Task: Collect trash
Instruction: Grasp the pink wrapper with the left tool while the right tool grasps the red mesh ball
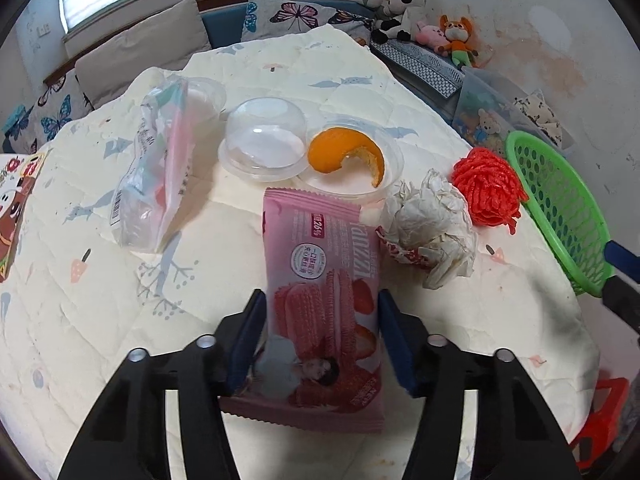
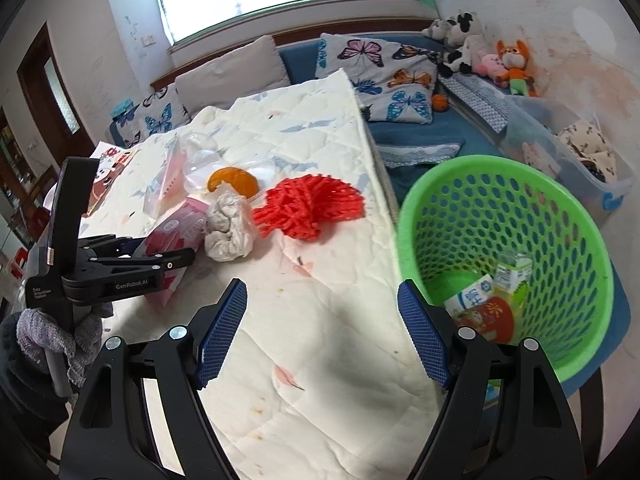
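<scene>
A pink wafer packet (image 1: 320,280) lies lengthwise on the quilted table cover (image 1: 100,320). My left gripper (image 1: 320,296) is shut on it, one blue pad against each long edge. The right wrist view shows this gripper (image 2: 188,258) low at the left, with the packet (image 2: 176,232) in it. My right gripper (image 2: 321,285) hangs open and holds nothing, over the cover beside the green basket (image 2: 440,168). Still on the cover are a crumpled tissue (image 1: 432,224), a red foam net (image 1: 486,188), an orange peel (image 1: 344,152) in a clear clamshell (image 1: 264,144), and a clear plastic bag (image 1: 156,176).
The green basket (image 1: 560,208) stands just off the table's right edge and holds a few cartons (image 2: 480,300). A picture book (image 1: 16,208) lies at the far left. Behind the table are a blue couch with butterfly cushions (image 2: 384,76), plush toys (image 2: 512,64) and a clear storage bin (image 2: 560,148).
</scene>
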Demonstrator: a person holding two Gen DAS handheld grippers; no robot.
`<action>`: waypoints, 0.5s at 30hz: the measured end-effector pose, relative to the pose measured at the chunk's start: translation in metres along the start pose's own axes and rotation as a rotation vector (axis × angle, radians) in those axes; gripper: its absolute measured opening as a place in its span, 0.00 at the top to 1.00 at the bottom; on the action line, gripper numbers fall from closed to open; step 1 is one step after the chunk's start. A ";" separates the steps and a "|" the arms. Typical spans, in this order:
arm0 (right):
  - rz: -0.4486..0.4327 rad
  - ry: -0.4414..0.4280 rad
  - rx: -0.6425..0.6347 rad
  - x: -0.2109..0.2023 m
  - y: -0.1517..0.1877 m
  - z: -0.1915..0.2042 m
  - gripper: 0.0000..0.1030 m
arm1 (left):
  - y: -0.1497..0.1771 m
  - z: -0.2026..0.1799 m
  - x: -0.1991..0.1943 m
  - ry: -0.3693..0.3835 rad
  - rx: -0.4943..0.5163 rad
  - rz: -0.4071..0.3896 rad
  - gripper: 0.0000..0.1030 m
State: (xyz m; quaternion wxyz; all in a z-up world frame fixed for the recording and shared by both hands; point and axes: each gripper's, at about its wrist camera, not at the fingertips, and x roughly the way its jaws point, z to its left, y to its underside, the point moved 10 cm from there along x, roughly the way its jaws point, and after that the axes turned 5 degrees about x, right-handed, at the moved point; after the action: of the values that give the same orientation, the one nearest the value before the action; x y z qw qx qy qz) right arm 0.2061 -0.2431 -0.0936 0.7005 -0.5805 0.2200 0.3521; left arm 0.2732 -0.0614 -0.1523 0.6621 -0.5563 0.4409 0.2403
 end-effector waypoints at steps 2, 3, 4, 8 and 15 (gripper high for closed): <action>0.004 -0.006 -0.008 0.004 -0.001 0.005 0.24 | 0.001 0.004 -0.004 0.001 -0.007 -0.007 0.55; 0.003 -0.008 -0.010 0.006 -0.002 0.008 0.24 | 0.001 0.005 -0.007 0.005 -0.012 -0.011 0.55; 0.002 -0.011 -0.010 0.007 -0.003 0.009 0.24 | 0.001 0.007 -0.011 0.007 -0.018 -0.018 0.58; 0.003 -0.023 -0.005 0.015 -0.009 0.015 0.24 | 0.001 0.011 -0.023 0.013 -0.024 -0.040 0.62; 0.002 -0.031 -0.001 0.033 -0.022 0.022 0.25 | -0.001 0.021 -0.047 0.020 -0.039 -0.082 0.64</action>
State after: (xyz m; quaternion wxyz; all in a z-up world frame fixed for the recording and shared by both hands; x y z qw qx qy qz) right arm 0.2421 -0.2157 -0.0977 0.7032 -0.5751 0.2093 0.3619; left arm 0.2569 -0.0333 -0.1122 0.6559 -0.5892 0.4195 0.2160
